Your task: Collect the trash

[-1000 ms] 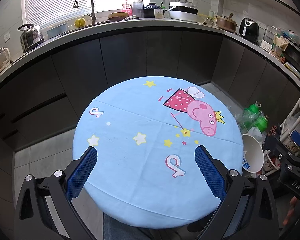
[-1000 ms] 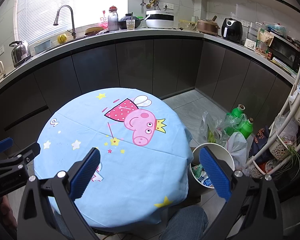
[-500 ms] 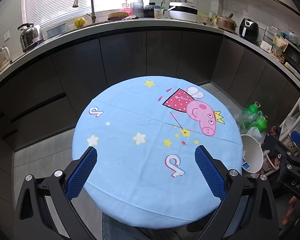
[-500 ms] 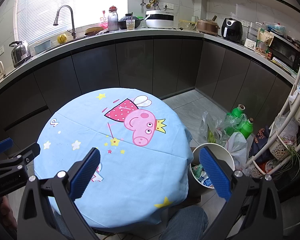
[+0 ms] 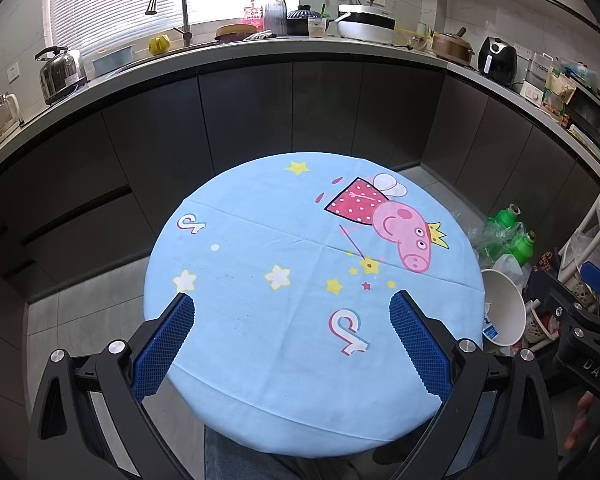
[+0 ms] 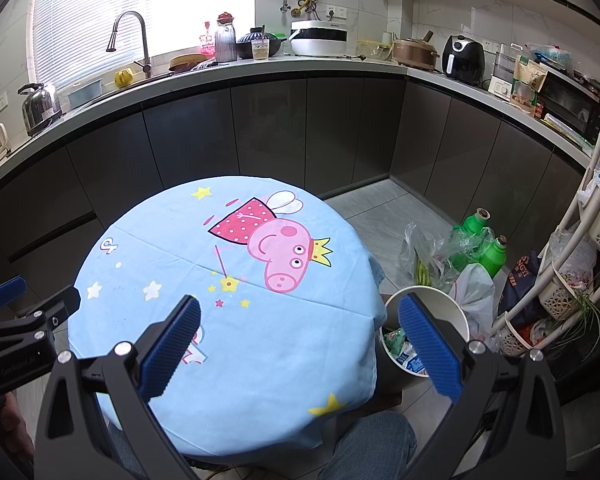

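The left claw [image 5: 290, 306] and right claw [image 6: 298, 310] both hover with jaws spread wide and nothing between them, just as they did a second ago; nothing has shifted. Below them the round table [image 5: 260, 360] with its blue cartoon cloth carries no litter. The trash sits in the white bin [image 6: 456, 308] just right of the table, so collection looks finished or paused.

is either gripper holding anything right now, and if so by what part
Nothing is held. The left gripper and the right gripper are both open, with only the round blue cartoon-print tablecloth showing between their blue ribbed fingers.
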`<action>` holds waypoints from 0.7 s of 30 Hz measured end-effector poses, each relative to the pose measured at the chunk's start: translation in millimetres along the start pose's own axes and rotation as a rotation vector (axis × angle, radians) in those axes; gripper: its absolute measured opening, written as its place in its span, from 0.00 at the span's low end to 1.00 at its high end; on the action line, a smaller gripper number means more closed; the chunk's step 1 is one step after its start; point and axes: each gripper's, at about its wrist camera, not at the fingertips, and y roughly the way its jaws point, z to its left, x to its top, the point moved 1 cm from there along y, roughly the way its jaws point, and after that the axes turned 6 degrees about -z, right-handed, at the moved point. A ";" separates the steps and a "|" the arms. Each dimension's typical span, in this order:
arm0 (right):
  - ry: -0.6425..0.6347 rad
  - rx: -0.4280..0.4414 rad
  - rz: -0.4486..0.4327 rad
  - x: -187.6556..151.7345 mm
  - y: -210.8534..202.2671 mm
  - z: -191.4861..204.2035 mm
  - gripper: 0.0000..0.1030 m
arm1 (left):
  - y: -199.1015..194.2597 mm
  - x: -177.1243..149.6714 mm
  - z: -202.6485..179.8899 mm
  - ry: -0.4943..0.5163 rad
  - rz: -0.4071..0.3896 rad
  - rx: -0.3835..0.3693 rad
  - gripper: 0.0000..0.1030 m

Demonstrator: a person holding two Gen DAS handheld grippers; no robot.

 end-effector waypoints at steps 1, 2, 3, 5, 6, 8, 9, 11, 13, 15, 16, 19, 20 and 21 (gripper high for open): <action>-0.001 0.000 0.000 -0.3 0.0 -0.5 0.97 | -0.1 -0.1 -0.3 0.001 0.000 0.000 0.92; -0.001 0.000 0.000 -0.1 0.0 -0.2 0.97 | -0.1 -0.1 -0.2 0.001 -0.001 -0.001 0.92; 0.000 0.000 -0.001 -0.1 0.0 -0.5 0.97 | -0.3 -0.2 -0.2 0.001 -0.002 -0.001 0.92; -0.001 0.001 0.001 -0.3 0.0 -0.9 0.97 | -0.1 0.6 -0.1 0.003 -0.002 -0.001 0.92; -0.002 0.001 0.000 -0.4 -0.2 -1.1 0.97 | -0.2 0.8 -0.1 0.003 -0.002 -0.002 0.92; -0.001 0.002 0.000 -0.3 -0.1 -1.2 0.97 | -0.1 0.8 0.0 0.003 -0.001 -0.002 0.92; -0.001 0.001 0.000 -0.4 -0.2 -1.3 0.97 | -0.2 0.7 -0.2 0.002 -0.001 -0.003 0.92; -0.001 0.001 -0.001 0.1 -0.1 -1.0 0.97 | -0.3 0.8 -0.3 0.002 -0.002 -0.003 0.92; 0.000 0.002 0.000 0.0 0.1 -1.1 0.97 | -0.1 0.8 -0.1 0.002 -0.001 -0.003 0.92; 0.000 0.001 0.000 -0.1 -0.2 -1.3 0.97 | -0.2 0.6 -0.3 0.001 -0.001 -0.005 0.92; 0.000 0.002 0.000 0.0 -0.1 -1.3 0.97 | -0.1 0.6 -0.3 0.001 0.000 -0.006 0.92; 0.000 0.002 0.000 -0.4 -0.4 -1.9 0.97 | 0.1 1.2 -0.9 0.003 0.000 -0.007 0.92; 0.000 0.002 0.000 -0.2 -0.2 -1.8 0.97 | 0.1 1.3 -0.8 0.002 0.001 -0.007 0.92; 0.000 0.001 0.001 -0.4 -0.3 -1.9 0.97 | 0.0 1.4 -0.8 0.002 0.001 -0.008 0.92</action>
